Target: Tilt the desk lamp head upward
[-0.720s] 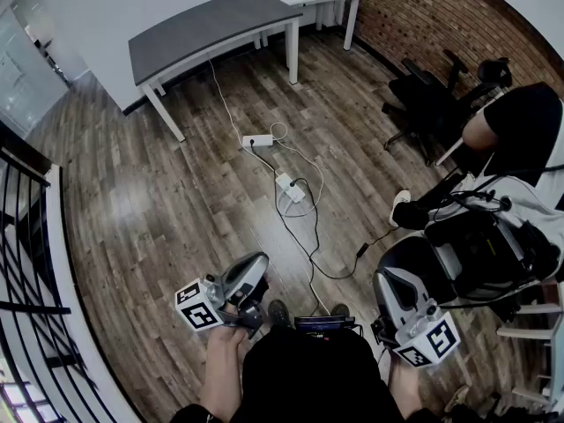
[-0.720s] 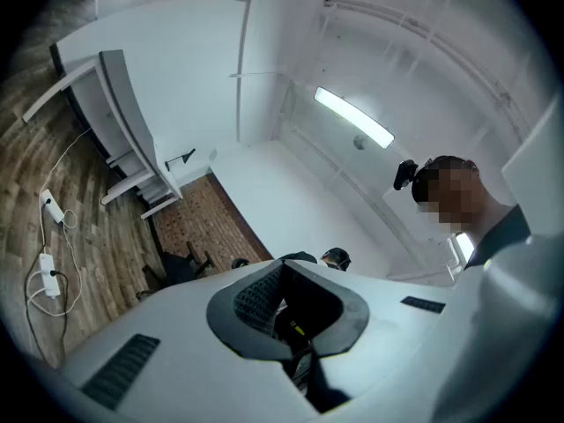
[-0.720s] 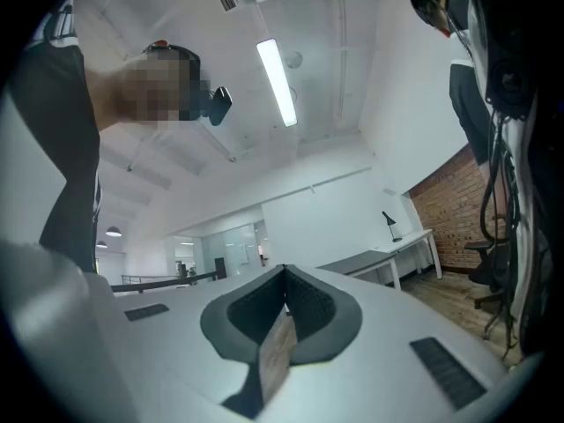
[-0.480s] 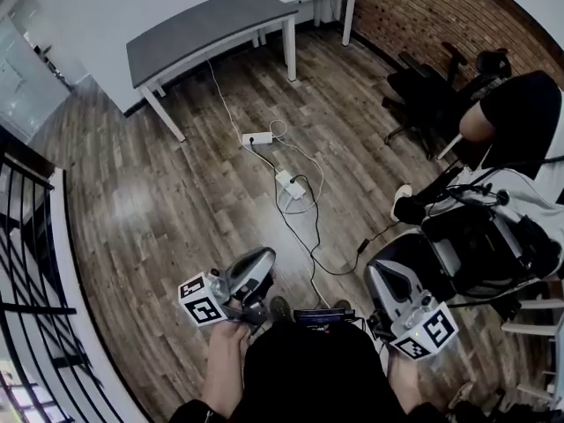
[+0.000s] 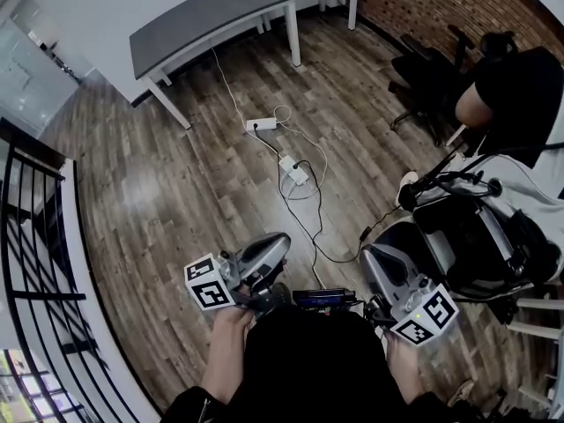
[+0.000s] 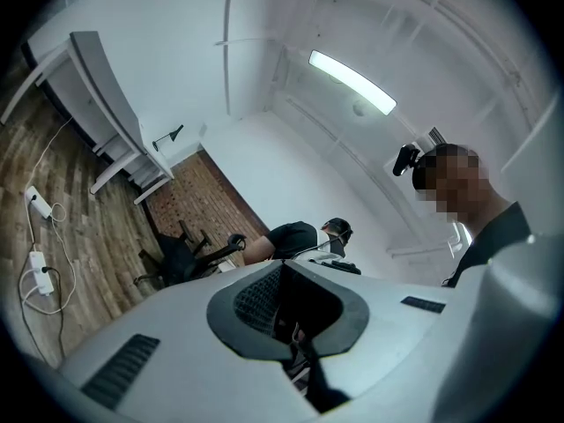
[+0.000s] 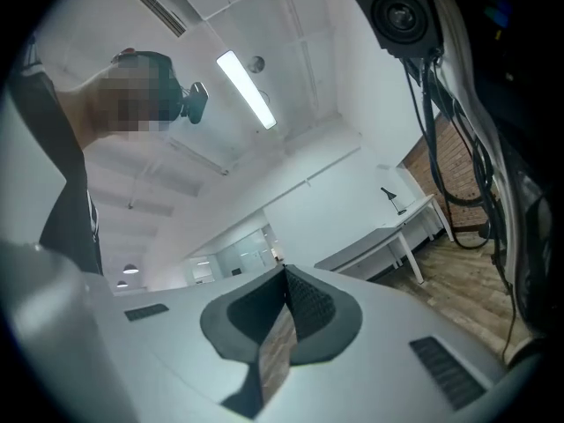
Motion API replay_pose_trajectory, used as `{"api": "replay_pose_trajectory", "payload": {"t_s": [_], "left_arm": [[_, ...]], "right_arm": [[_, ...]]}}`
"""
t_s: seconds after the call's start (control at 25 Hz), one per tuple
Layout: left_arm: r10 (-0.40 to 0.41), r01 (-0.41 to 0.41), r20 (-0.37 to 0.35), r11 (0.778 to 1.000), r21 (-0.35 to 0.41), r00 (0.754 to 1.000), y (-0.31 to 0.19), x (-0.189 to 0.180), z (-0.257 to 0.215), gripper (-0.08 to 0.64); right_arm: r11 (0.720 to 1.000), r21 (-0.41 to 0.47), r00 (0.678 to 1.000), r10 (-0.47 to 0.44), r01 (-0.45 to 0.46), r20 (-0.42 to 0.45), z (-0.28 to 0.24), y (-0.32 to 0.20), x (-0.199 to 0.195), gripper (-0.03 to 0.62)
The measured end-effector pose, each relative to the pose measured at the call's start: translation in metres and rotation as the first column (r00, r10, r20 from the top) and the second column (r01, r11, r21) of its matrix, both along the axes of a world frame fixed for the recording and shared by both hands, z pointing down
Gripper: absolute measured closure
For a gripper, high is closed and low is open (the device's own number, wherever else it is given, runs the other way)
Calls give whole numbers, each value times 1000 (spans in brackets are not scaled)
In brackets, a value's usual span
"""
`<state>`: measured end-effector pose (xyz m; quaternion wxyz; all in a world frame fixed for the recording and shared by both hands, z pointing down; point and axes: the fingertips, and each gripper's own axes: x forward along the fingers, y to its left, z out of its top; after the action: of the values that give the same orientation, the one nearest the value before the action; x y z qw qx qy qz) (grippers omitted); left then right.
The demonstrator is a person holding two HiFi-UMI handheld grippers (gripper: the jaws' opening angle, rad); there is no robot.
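Both shut and empty, left gripper (image 5: 280, 243) and right gripper (image 5: 374, 261) over wood floor (image 5: 176, 192); distant desk lamp (image 7: 390, 195) on white desk (image 7: 414, 208), arm slanted.

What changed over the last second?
The left gripper drifted slightly forward and inward, and the right gripper barely forward. The head view itself shifted too. Nothing was grabbed or released: both jaws are shut and empty. The desk and power strip stayed put.

No legible text, label, brand or number anywhere
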<state>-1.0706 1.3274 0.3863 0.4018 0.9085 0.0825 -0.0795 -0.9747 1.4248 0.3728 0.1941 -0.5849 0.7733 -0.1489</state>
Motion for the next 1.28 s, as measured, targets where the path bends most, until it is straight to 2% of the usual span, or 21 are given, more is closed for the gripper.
{"api": "replay_pose_trajectory", "payload": {"t_s": [0.16, 0.28, 0.44, 0.56, 0.68, 0.76, 1.0, 1.16, 1.28], "left_arm": [[-6, 6, 36, 1000, 16, 999, 13, 21, 1, 551], [-27, 27, 68, 1000, 8, 997, 17, 29, 7, 549], [-62, 65, 99, 998, -23, 993, 18, 29, 17, 549], [-69, 73, 111, 997, -37, 991, 4, 36, 23, 550], [-60, 66, 85, 996, -59, 995, -29, 46, 29, 549], [-39, 44, 63, 996, -78, 997, -60, 56, 35, 550], [31, -30, 6, 993, -112, 1000, -173, 69, 37, 549], [93, -94, -19, 990, -103, 996, -227, 67, 28, 549], [128, -131, -33, 987, -96, 991, -255, 63, 24, 549]], "right_arm": [[999, -26, 999, -47, 48, 23, 11, 9, 13, 578], [996, -26, 997, -82, 82, 8, 14, 13, 18, 578], [993, -32, 992, -116, 115, -39, 16, 10, 23, 577], [992, -46, 987, -125, 120, -106, 14, -5, 26, 577], [993, -71, 974, -107, 95, -198, 16, -33, 25, 577], [993, -92, 970, -91, 72, -227, 22, -59, 26, 577], [998, -60, 985, 9, -19, -171, 13, -157, 28, 577], [989, -105, 980, 83, -103, -180, 10, -223, 33, 577], [969, -163, 975, 160, -185, -151, 14, -257, 43, 577]]}}
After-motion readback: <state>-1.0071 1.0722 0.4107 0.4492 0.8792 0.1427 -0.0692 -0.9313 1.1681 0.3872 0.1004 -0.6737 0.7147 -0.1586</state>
